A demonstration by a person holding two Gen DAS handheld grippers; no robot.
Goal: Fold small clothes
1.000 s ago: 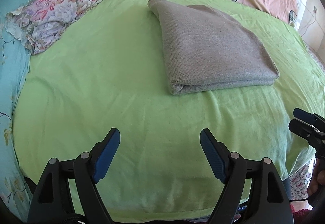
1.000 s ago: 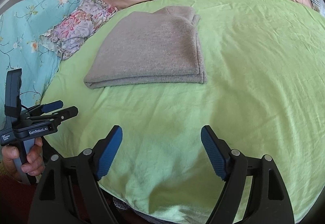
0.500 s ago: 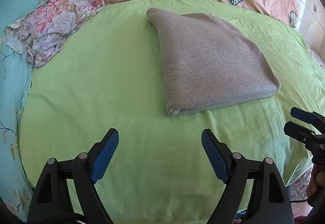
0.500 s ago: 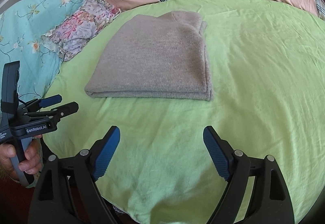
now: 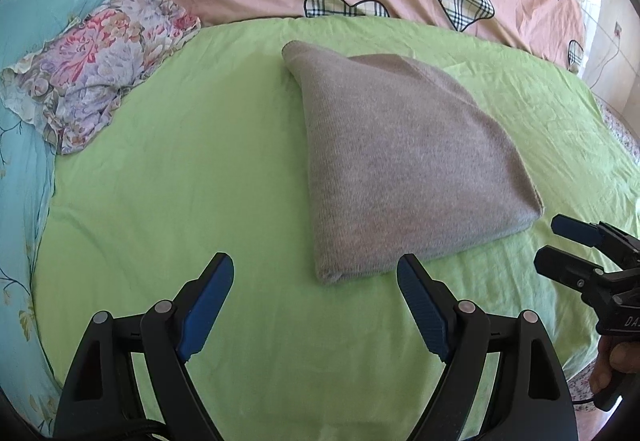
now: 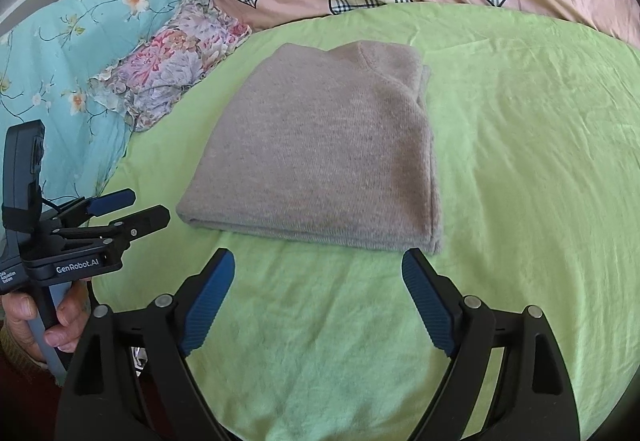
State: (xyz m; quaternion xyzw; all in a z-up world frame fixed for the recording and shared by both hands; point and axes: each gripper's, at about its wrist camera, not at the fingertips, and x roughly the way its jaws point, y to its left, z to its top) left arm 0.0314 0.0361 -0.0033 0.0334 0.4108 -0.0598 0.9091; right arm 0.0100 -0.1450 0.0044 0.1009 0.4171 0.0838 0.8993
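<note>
In the left wrist view the released left gripper (image 5: 316,299) hovers below the folded grey sweater (image 5: 404,165) lying center-right on the green sheet (image 5: 180,169), while the right wrist view shows the sweater (image 6: 324,157) at center, the right gripper (image 6: 318,295) released, and "GenRobot.AI" on the left gripper (image 6: 132,209) at left.

Both open grippers, the left gripper (image 5: 316,283) and the right gripper (image 6: 318,277), have moved forward over the green sheet (image 5: 200,169), closing on the folded grey garment (image 5: 400,161), near edge now just ahead.

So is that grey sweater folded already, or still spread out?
Folded. The grey sweater lies as a compact rectangle on the green sheet, layered edges stacked along its near side.
</note>
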